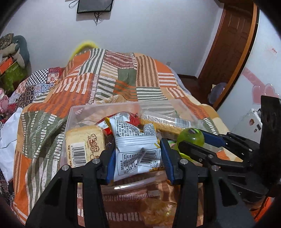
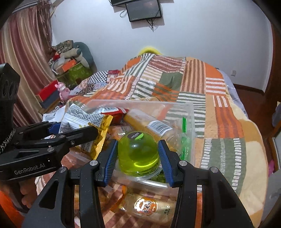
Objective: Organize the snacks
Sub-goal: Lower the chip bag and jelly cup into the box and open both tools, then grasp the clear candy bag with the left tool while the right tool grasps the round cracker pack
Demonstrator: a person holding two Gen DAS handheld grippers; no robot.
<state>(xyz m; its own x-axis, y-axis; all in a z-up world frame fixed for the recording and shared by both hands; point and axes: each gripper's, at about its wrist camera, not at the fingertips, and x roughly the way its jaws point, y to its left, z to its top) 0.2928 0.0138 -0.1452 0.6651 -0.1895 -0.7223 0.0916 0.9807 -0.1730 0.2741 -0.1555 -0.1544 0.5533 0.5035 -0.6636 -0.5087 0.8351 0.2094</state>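
Observation:
A clear plastic bin stands on the patchwork quilt, holding several snacks. My left gripper is shut on a white-and-yellow snack packet with a barcode, over the bin's near side. My right gripper is shut on a green jelly cup, just right of the left one, above the bin. Inside lie a wrapped cake, a red packet and a long biscuit packet.
Another packet with a round orange logo lies on the quilt in front of the bin. Boxes and cushions are stacked at the far left by a curtain. A wooden door stands at the right, a wall screen hangs behind.

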